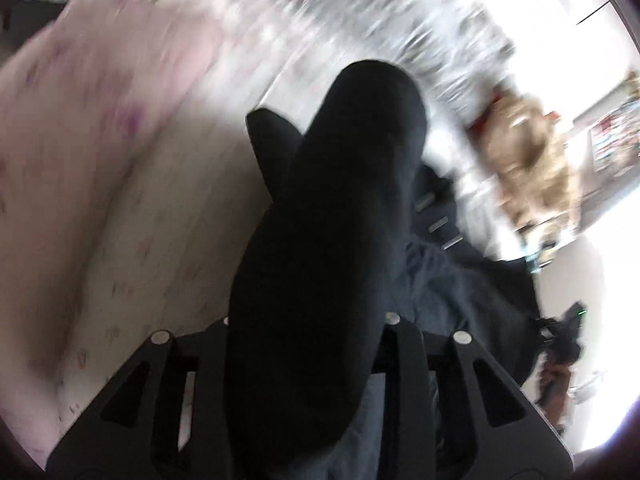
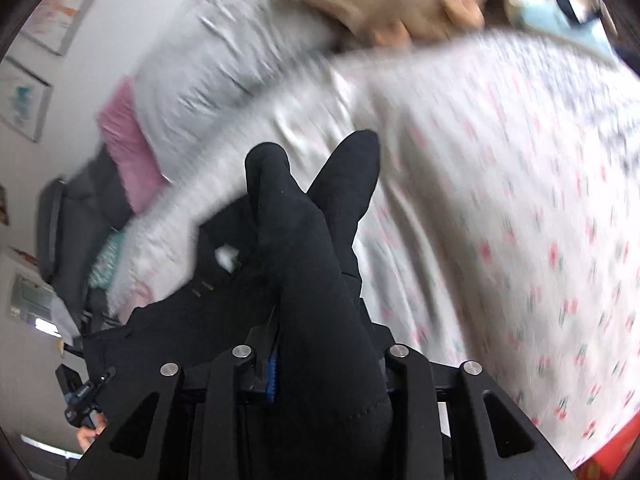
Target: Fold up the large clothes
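- Left wrist view: one left claw (image 1: 304,328) at bottom centre, clenched on one black garment (image 1: 332,216), whose bunched fabric rises up the middle of the frame and covers the fingers.
- Left of it, one bed sheet (image 1: 120,208) with small pink marks; upper right, one grey patterned pillow (image 1: 380,28) and one tan plush toy (image 1: 532,160), both blurred.
- Right wrist view: one right claw (image 2: 320,364) at bottom centre, clenched on the same garment (image 2: 304,248), which ends in two upright folds at mid frame.
- Upper left, two framed pictures (image 2: 24,100) on the wall; one pink pillow (image 2: 128,152) mid left.
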